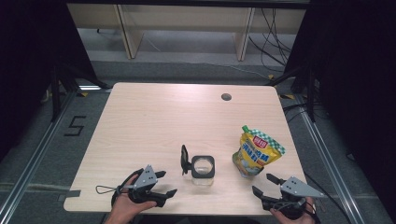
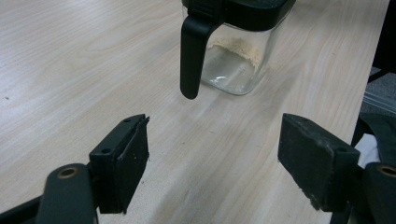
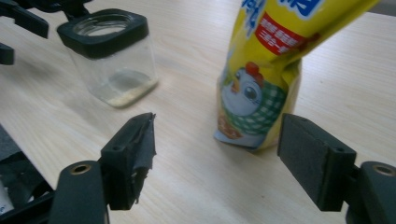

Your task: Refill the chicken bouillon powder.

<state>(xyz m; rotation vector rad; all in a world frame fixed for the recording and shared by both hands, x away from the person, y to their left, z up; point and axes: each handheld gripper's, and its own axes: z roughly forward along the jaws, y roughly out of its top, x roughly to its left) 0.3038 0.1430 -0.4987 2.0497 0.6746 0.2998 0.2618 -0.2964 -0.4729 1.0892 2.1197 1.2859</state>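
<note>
The person's left gripper [image 1: 164, 183] sits at seven o'clock on the table [image 1: 154, 116], jaws spread wide on nothing, facing the glass jar [image 1: 203, 170] just beyond, whose black lid hangs open at its side. The right gripper [image 1: 265, 184], at five o'clock, is likewise gaping and empty, with the yellow pouch [image 1: 257, 151] standing at twelve of it, untouched.
</note>
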